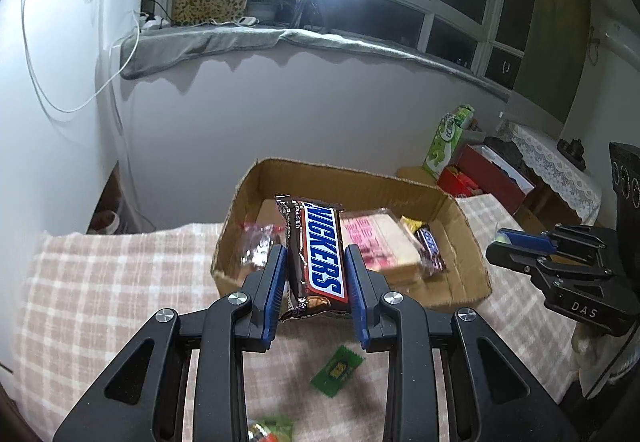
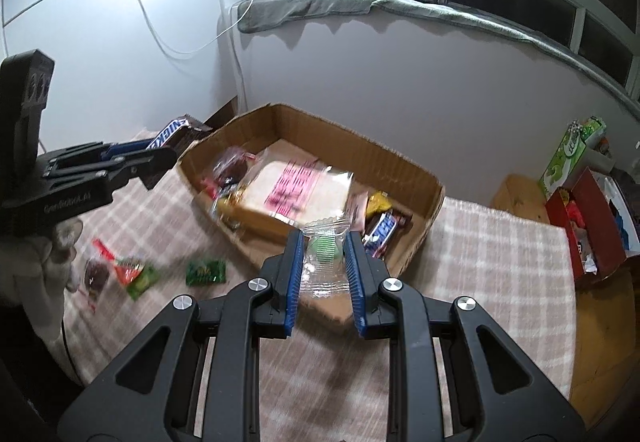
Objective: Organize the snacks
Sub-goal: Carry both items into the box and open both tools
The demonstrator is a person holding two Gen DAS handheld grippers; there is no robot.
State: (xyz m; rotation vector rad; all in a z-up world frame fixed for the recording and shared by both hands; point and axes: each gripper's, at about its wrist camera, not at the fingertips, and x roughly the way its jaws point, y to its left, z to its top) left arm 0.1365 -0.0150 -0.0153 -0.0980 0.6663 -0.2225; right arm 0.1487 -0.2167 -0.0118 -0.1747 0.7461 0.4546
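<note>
My left gripper (image 1: 315, 256) is shut on a brown Snickers bar (image 1: 318, 258) and holds it above the near wall of an open cardboard box (image 1: 352, 178). The box holds a wrapped sandwich (image 1: 380, 242), another Snickers bar (image 1: 430, 246) and other wrapped snacks. My right gripper (image 2: 322, 245) is shut on a clear packet with a green sweet inside (image 2: 325, 254), held over the box's near edge (image 2: 434, 202). The left gripper also shows in the right wrist view (image 2: 160, 154), left of the box. The right gripper shows at the right of the left wrist view (image 1: 500, 242).
Loose snacks lie on the checked tablecloth (image 2: 480, 262): a green packet (image 2: 206, 272), a green and red packet (image 2: 136, 274) and a dark plum packet (image 2: 96, 274). A red box (image 2: 588, 218) and a green carton (image 2: 568, 154) stand at the right. A wall is behind.
</note>
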